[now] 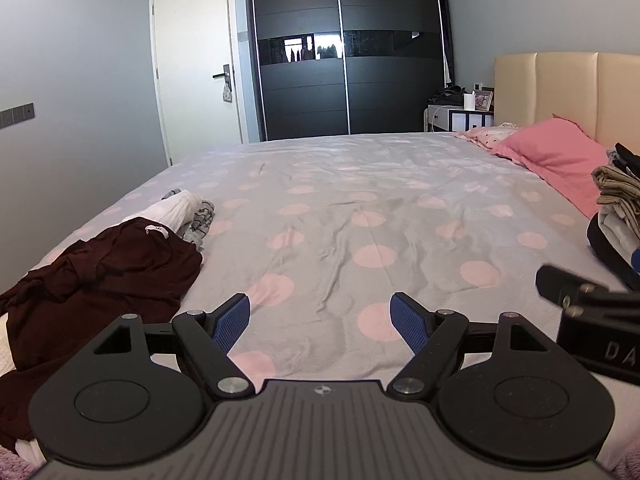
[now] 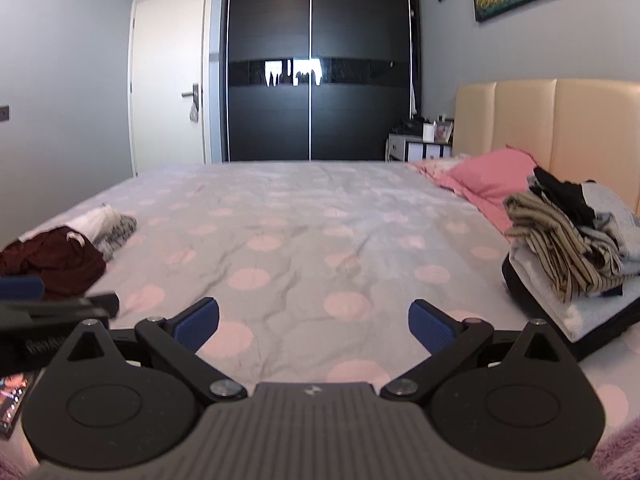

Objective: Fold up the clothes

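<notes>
A: Left wrist view first: what is the left gripper (image 1: 320, 318) doing?

B: It hangs over the bed (image 1: 360, 208) with its blue pads (image 1: 233, 322) spread wide and nothing between them. Only the spotted sheet lies under the gap.

A: Where are the clothes?

B: A dark red garment (image 1: 92, 280) lies crumpled at about nine o'clock, just beside the left pad. A white piece (image 1: 176, 210) and a grey patterned piece (image 1: 200, 222) sit past it toward ten o'clock, touching it.

A: And the right wrist view?

B: The right gripper (image 2: 314, 326) is released too, fingers apart over bare sheet. A stack of clothes (image 2: 572, 244) sits at two o'clock, with a striped piece draped over its near side. A pink pillow (image 2: 488, 178) lies behind the stack, against the headboard (image 2: 560, 128).

A: Do the two grippers see each other?

B: Yes. The left one shows at nine o'clock in the right view, blurred. The red garment lies beyond it there.
</notes>
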`<state>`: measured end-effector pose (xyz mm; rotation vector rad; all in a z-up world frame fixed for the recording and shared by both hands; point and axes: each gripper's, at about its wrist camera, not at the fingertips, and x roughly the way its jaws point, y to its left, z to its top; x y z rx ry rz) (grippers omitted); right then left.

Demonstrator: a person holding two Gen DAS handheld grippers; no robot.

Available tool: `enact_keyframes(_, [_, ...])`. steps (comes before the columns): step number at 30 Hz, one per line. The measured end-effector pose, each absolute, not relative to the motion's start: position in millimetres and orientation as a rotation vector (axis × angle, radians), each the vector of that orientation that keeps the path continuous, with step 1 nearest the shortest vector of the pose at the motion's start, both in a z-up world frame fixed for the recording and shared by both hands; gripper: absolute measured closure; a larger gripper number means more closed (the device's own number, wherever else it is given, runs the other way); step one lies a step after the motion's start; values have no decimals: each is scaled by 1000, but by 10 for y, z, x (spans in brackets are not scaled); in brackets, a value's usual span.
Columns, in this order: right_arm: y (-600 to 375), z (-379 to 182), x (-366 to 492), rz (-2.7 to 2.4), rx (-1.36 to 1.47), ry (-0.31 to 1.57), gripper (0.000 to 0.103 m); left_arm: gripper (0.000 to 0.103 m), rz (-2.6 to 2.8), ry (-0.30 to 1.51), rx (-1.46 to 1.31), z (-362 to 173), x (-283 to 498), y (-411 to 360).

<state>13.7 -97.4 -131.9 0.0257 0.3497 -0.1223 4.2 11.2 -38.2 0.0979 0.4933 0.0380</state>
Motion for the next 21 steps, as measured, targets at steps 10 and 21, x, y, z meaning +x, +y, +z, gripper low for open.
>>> enact_keyframes(10, [-952, -1293, 84, -111, 21, 330, 1, 26, 11, 492, 95, -363, 40, 150])
enact_keyframes(21, [-906, -1297, 11, -104, -13, 304, 1, 26, 17, 462, 103, -314, -4, 159])
